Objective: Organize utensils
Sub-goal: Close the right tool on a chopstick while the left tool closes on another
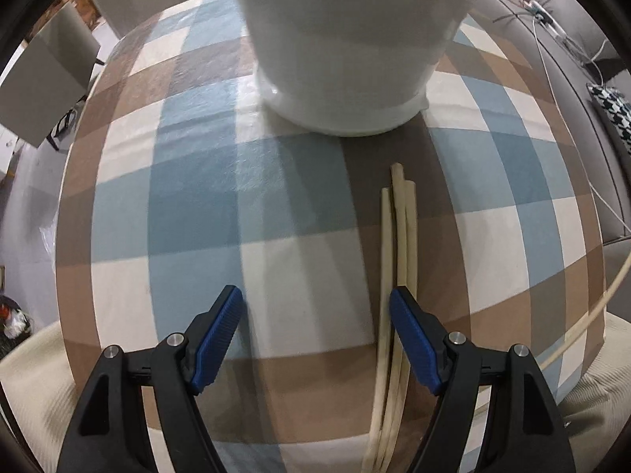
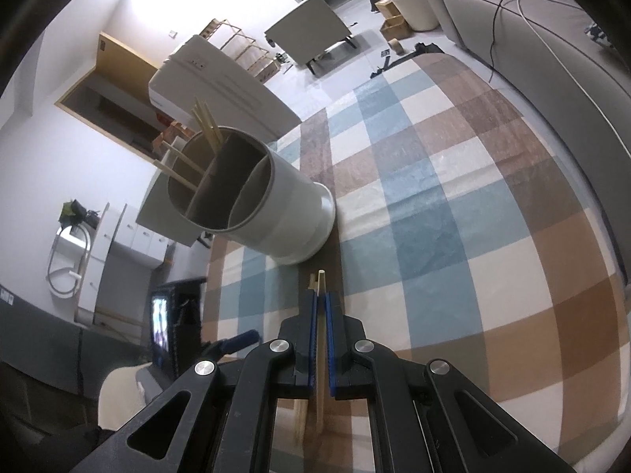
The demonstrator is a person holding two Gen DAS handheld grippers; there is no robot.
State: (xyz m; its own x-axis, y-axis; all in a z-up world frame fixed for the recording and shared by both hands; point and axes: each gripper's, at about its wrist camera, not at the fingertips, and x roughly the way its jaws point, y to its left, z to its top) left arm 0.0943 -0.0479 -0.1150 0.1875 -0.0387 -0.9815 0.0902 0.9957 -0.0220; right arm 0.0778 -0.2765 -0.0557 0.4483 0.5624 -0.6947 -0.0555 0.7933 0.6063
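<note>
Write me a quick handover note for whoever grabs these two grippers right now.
Left gripper: open, empty, low over the checked tablecloth.
Right gripper: shut on a chopstick.
Loose chopsticks lie on the cloth in front of the white holder.
Done: several chopsticks already stand in one compartment of the holder.
Left: drop in the held one, then collect the loose ones.

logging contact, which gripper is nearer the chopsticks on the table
Right. The right gripper is shut on the chopsticks; the left gripper is open beside them, not touching.
</note>
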